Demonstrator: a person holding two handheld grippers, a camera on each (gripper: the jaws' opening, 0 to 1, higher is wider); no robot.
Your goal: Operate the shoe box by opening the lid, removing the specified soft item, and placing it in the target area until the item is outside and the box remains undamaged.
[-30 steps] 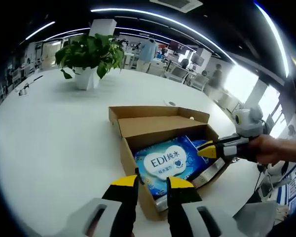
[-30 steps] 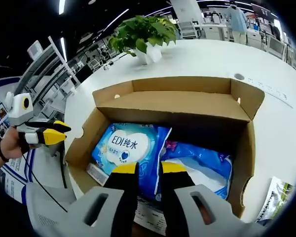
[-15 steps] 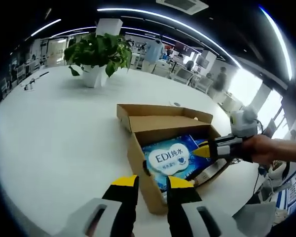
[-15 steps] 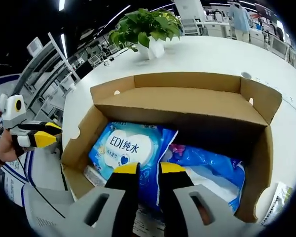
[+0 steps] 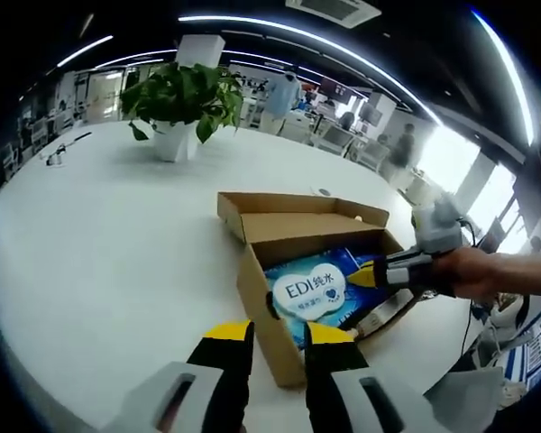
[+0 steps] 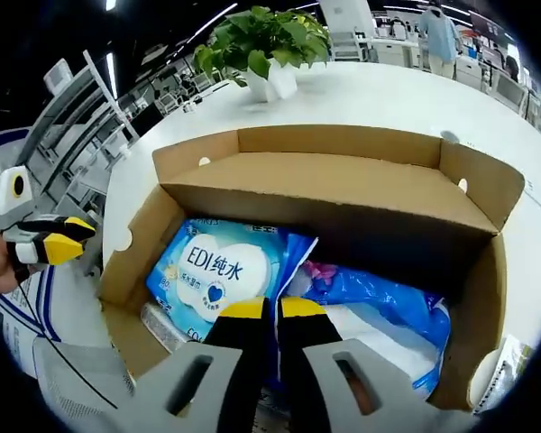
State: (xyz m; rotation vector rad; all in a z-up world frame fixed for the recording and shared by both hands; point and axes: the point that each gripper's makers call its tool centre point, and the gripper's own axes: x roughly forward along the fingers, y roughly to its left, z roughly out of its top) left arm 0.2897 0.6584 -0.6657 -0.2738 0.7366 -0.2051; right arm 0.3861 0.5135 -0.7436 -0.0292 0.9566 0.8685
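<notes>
Two grippers work around the box [image 6: 343, 194], whose lid is folded back. Beside it, the left gripper [image 5: 279, 332] waits, jaws slightly apart. Inside, the right gripper [image 6: 271, 308] pinches the wipes pack [image 6: 218, 275] edge, probably to lift it out.

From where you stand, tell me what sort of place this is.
Probably an open-plan office. A big white table holds a potted plant, desks with monitors stand behind it where people work, and long strip lights run across the ceiling.
</notes>
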